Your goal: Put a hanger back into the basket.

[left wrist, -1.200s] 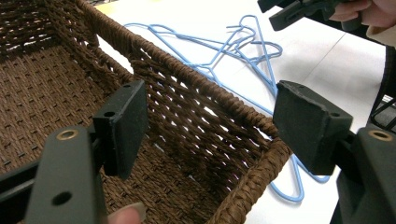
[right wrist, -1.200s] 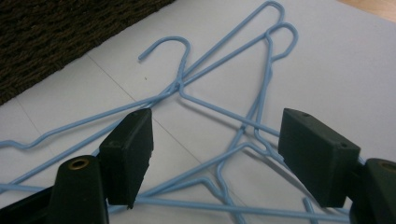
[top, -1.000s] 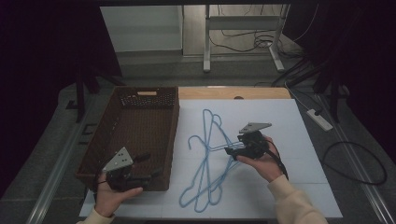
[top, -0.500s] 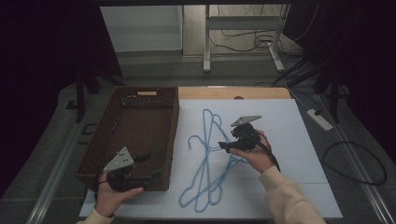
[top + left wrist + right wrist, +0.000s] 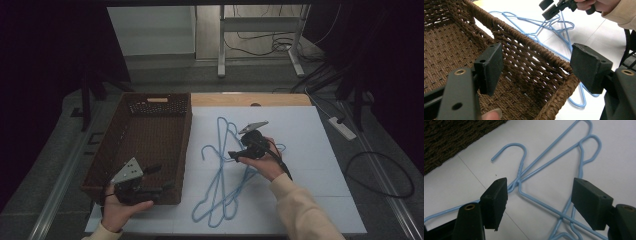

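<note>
**Blue wire hangers on the white sheet, both grippers spread**

A tangle of light-blue wire hangers lies flat on the white table sheet, centre of the high view, just right of the dark-brown woven wicker basket. Their long axes run from the lower centre up toward the top of the frame, with hooks pointing up and left.

The right gripper hangs over the middle of the pile, jaws wide apart, holding nothing. The right gripper view shows what the high view blurs: one open hook curling toward the upper left and the wires crossing just beside the left jaw.

The left gripper, jaws likewise spread and empty, sits at the basket's lower right corner. The left gripper view shows its jaws straddling the woven rim.
</note>
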The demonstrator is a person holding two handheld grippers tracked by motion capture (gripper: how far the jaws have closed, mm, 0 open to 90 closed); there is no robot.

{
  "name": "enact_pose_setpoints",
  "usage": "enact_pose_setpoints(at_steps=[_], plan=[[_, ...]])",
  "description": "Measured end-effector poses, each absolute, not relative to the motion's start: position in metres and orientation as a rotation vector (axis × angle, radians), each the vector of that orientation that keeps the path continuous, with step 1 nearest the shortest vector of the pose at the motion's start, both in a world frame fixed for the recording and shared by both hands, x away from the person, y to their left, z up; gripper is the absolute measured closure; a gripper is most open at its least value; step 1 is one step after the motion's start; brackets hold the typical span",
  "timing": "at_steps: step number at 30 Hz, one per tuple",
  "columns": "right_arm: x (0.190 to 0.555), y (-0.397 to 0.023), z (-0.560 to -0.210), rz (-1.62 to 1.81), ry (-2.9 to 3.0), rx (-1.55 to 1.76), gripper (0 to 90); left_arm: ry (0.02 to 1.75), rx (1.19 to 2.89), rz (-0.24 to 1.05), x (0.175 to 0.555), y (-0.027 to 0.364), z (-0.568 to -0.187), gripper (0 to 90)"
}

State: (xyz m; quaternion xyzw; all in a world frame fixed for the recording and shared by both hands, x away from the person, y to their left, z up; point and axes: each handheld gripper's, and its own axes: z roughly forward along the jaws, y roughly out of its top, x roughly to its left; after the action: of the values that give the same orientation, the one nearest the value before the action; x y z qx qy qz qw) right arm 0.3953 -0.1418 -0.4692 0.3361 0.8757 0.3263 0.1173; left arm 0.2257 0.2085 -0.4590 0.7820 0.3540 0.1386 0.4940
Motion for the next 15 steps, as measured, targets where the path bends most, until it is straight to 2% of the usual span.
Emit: enact_pose_setpoints(at_steps=[15], plan=[[0.411,-0.094,-0.488,0.799,2.675,0.946,39.1,0.857,1.894,0.335,0.226,0.210,-0.458,28.1]])
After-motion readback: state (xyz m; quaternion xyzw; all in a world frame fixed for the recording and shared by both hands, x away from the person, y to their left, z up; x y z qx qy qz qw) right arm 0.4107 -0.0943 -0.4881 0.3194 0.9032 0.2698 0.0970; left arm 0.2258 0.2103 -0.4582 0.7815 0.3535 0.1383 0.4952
